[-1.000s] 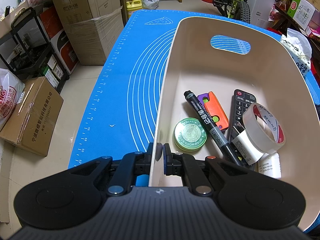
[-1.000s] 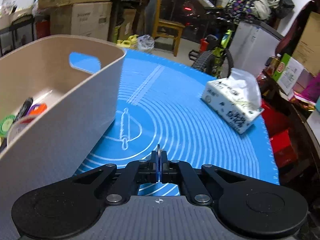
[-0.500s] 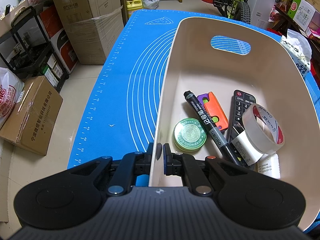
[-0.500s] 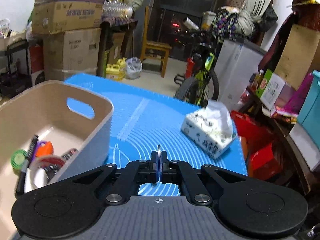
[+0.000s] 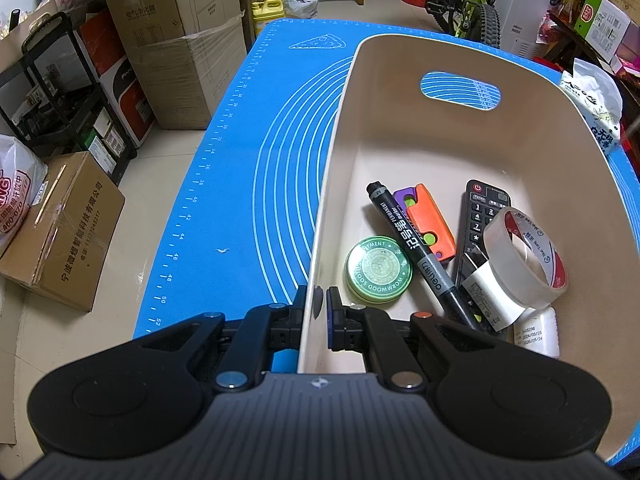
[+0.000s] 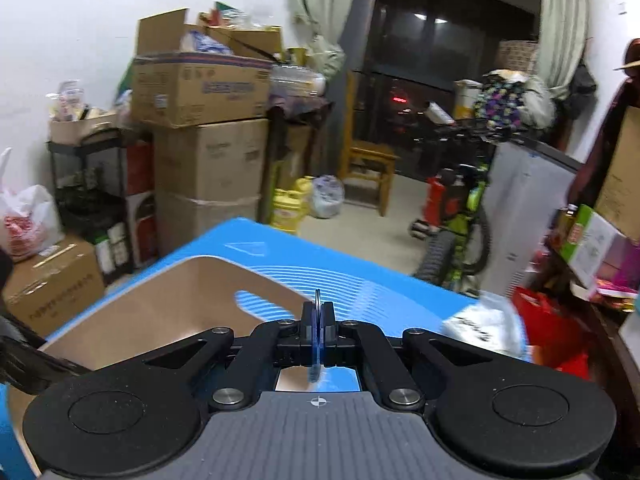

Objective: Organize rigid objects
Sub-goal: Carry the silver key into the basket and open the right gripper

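A beige bin (image 5: 400,92) stands on the blue mat (image 5: 248,168). Inside lie a green tin (image 5: 378,269), a black marker (image 5: 416,248), an orange and purple toy (image 5: 428,220), a remote (image 5: 482,216), a tape roll (image 5: 524,256) and a small white bottle (image 5: 538,330). My left gripper (image 5: 316,304) is shut on the bin's near left wall. My right gripper (image 6: 318,332) hovers above the bin (image 6: 168,300), shut on a thin blue flat piece (image 6: 316,364) seen edge-on. What that piece is I cannot tell.
A tissue pack (image 6: 480,328) lies on the mat (image 6: 360,280) right of the bin. Cardboard boxes (image 5: 180,60), a black shelf (image 5: 60,92) and a bicycle (image 6: 456,236) stand around the table. The floor drops off past the mat's left edge.
My right gripper has risen and tipped upward, from beside the bin's outer wall to above it, still pinching the thin blue piece. The left gripper and the bin have not moved.
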Motion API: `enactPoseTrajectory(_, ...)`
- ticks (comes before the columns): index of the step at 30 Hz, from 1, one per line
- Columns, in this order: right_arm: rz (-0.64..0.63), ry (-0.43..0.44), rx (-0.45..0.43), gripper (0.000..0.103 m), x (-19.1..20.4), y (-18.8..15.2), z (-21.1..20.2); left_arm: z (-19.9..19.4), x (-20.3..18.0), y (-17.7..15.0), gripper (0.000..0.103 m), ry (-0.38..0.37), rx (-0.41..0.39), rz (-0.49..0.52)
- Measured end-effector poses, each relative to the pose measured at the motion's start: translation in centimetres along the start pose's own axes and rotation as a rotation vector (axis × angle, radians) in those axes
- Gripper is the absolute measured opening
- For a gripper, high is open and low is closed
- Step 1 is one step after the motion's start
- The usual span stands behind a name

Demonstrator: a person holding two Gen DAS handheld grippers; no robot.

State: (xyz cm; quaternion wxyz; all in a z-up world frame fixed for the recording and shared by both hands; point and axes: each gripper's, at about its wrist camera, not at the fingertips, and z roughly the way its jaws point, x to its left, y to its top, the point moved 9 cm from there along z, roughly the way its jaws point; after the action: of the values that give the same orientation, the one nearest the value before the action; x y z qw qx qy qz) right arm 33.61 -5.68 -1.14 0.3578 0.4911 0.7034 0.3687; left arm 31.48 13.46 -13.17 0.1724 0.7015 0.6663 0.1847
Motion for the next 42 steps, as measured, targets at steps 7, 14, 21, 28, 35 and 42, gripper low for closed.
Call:
enactPoseTrajectory(7,-0.015,0.105,0.052,0.013,5.2,-1.2,1.7,0.1,-0.1,0.0,0.008,0.005,0.002,0.004)
enactPoseTrajectory(14,-0.033,0.166,0.195,0.014,8.8,-4.6,3.8,0.1,0.0,0.0,0.008,0.009,0.0,0.007)
enactPoseTrajectory(21,0.015,0.176,0.291,0.016,9.0,-6.7,4.8,0.0,0.0,0.0,0.008,0.014,0.0,0.008)
enactPoseTrajectory(28,0.066,0.159,0.238,0.055,7.3,-5.9,3.5,-0.4,0.0,0.2,0.009,0.025,-0.011,0.012)
enactPoseTrajectory(35,0.103,0.122,0.187,0.076,5.5,-5.0,1.0,-2.7,-0.6,0.8,0.05,0.055,-0.08,0.032)
enactPoseTrajectory(42,0.143,0.082,0.171,0.1,3.3,-4.8,-2.5,-6.9,-2.0,1.1,0.078,0.067,-0.173,0.039)
